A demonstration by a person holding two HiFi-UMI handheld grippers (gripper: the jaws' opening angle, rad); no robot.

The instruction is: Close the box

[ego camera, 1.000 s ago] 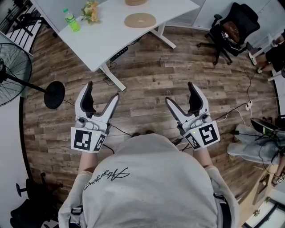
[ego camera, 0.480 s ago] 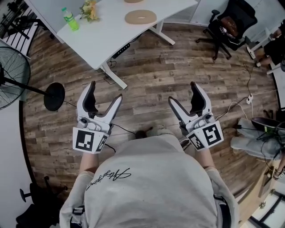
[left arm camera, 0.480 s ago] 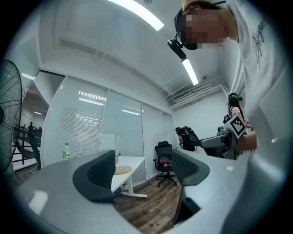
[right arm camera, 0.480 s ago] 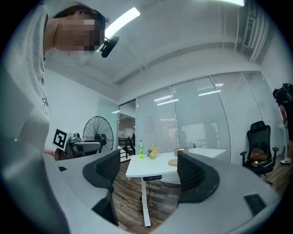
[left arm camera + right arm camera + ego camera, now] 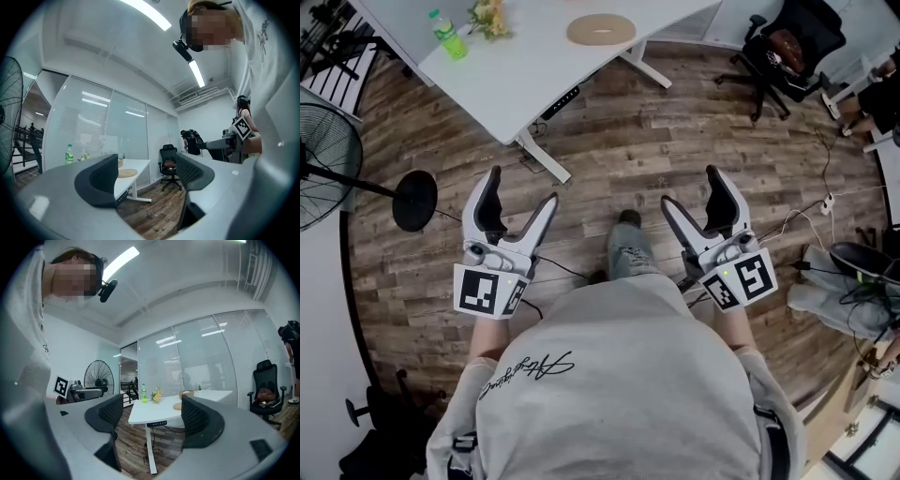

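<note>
Both grippers are held in front of my chest above a wooden floor, with nothing between their jaws. My left gripper (image 5: 522, 187) is open, and so is my right gripper (image 5: 691, 187). A white table (image 5: 534, 70) stands ahead at the upper left. On it lies a flat round tan piece (image 5: 600, 29). In the right gripper view a small tan box (image 5: 187, 393) stands behind that round piece (image 5: 177, 406), past the open right gripper (image 5: 157, 420). The left gripper (image 5: 147, 176) also looks toward the table (image 5: 136, 164).
A green bottle (image 5: 448, 39) and a bunch of flowers (image 5: 487, 17) stand on the table's left end. A standing fan (image 5: 328, 150) with its round base (image 5: 415, 200) is at the left. A black office chair (image 5: 787, 52) is at the upper right. Cables (image 5: 806, 225) run across the floor. My leg (image 5: 628, 253) is forward between the grippers.
A leg and shoe have swung forward between the grippers. The table has slid slightly toward the view's top edge. Both grippers keep their opening and place.
</note>
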